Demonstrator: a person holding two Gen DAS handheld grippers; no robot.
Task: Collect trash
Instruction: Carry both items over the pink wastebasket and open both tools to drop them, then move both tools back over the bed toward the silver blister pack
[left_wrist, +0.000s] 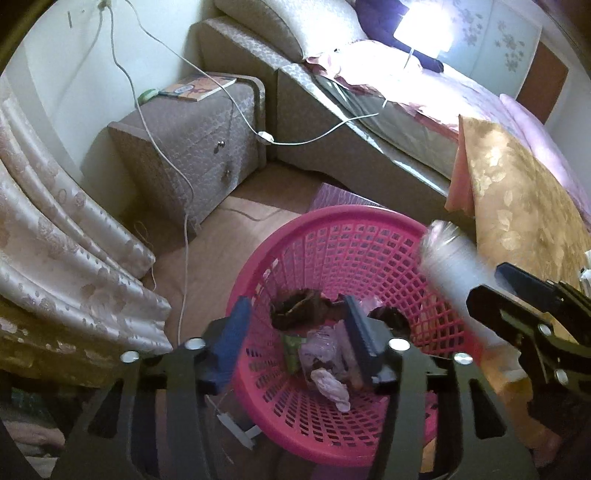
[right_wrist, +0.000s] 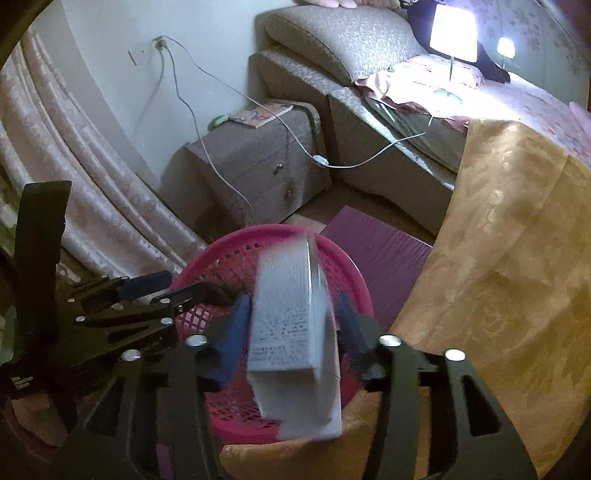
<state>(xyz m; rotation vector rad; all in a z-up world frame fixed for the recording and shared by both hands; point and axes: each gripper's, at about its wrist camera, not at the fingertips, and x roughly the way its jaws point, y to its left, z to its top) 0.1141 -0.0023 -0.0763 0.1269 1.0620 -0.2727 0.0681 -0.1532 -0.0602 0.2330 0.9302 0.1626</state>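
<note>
A pink mesh basket (left_wrist: 369, 236) stands on the floor with brown scraps, wrappers and a crumpled tissue (left_wrist: 332, 387) inside. My left gripper (left_wrist: 295, 332) is open and empty, its fingers straddling the basket's near rim. My right gripper (right_wrist: 291, 325) hovers over the basket (right_wrist: 221, 243) with a white carton (right_wrist: 291, 332) between its fingers; the jaws stand apart from the carton's sides and the carton is blurred. In the left wrist view the carton (left_wrist: 454, 273) and right gripper (left_wrist: 491, 291) come in from the right above the basket.
A bedside cabinet (left_wrist: 192, 147) with a book and hanging white cables (left_wrist: 184, 221) stands behind the basket. A bed (left_wrist: 406, 110) with a gold cover (left_wrist: 517, 221) lies to the right. Curtains (left_wrist: 55, 240) hang at left. A purple mat (right_wrist: 380, 251) lies on the floor.
</note>
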